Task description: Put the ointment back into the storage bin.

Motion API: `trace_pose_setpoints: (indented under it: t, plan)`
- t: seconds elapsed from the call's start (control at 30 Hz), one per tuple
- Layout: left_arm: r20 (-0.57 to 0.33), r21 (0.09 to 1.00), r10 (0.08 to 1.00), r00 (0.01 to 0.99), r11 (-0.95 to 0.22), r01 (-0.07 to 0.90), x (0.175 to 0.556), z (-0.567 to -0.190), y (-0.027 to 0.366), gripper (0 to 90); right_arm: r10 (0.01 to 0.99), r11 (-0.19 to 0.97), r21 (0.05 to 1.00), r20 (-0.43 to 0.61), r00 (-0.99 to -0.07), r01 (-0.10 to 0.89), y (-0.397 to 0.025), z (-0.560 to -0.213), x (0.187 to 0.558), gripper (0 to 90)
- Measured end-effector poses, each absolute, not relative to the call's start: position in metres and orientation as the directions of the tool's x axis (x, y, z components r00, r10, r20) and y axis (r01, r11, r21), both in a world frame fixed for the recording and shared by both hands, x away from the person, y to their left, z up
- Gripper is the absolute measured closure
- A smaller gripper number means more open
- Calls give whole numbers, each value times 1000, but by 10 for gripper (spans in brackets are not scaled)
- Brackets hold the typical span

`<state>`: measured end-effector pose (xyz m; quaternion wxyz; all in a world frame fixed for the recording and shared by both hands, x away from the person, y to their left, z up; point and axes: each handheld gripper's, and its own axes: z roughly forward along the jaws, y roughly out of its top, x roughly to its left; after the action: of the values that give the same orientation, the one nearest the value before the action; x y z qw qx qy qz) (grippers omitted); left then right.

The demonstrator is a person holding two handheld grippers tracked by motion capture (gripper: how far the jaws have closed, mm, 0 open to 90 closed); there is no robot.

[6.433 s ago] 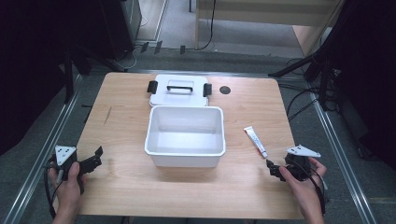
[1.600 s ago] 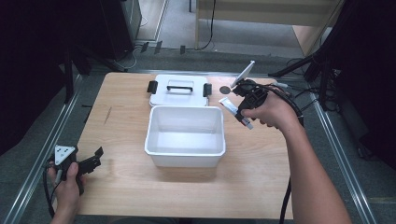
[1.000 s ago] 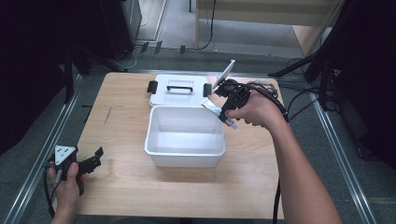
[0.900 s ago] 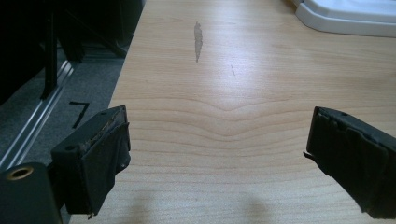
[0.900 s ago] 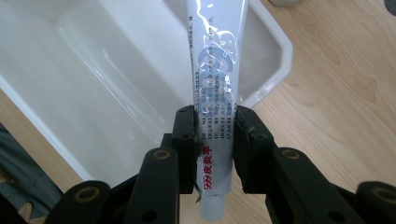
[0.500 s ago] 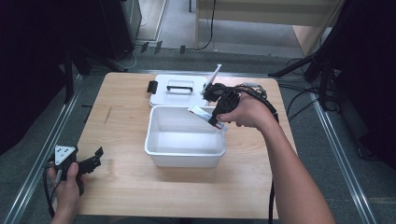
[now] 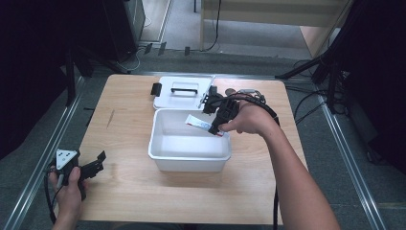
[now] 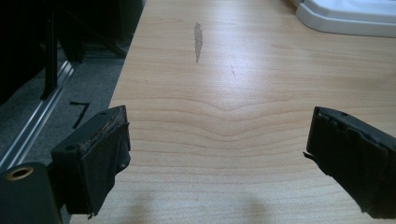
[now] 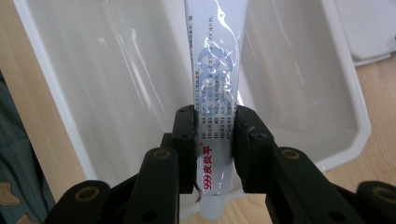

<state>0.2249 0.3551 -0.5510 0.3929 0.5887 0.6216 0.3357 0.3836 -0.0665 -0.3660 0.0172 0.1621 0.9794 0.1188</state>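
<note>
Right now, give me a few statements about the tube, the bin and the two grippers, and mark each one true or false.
1. The right gripper is shut on the tube. True.
2. The tube lies flat on the bottom of the white bin. False: it is held over the bin's open top, clamped between the jaws.
3. The left gripper is open with bare wooden table between its jaws. True.
4. The lid is closed on the bin. False: it lies on the table behind the bin.
5. The left gripper reaches into the bin. False: it sits near the table's front left corner.
</note>
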Motion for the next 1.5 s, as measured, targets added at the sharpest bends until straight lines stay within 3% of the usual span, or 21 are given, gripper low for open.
trace_pose_setpoints:
  t: [1.03, 1.5]
  plan:
    - [-93, 880, 996, 1, 82, 468, 225, -551, 355, 69, 241, 953, 183, 20, -970, 241, -56, -424, 385, 729]
    - [-94, 879, 996, 1, 82, 469, 225, -551, 355, 69, 220, 970, 102, 9, -975, 220, -45, -446, 381, 727]
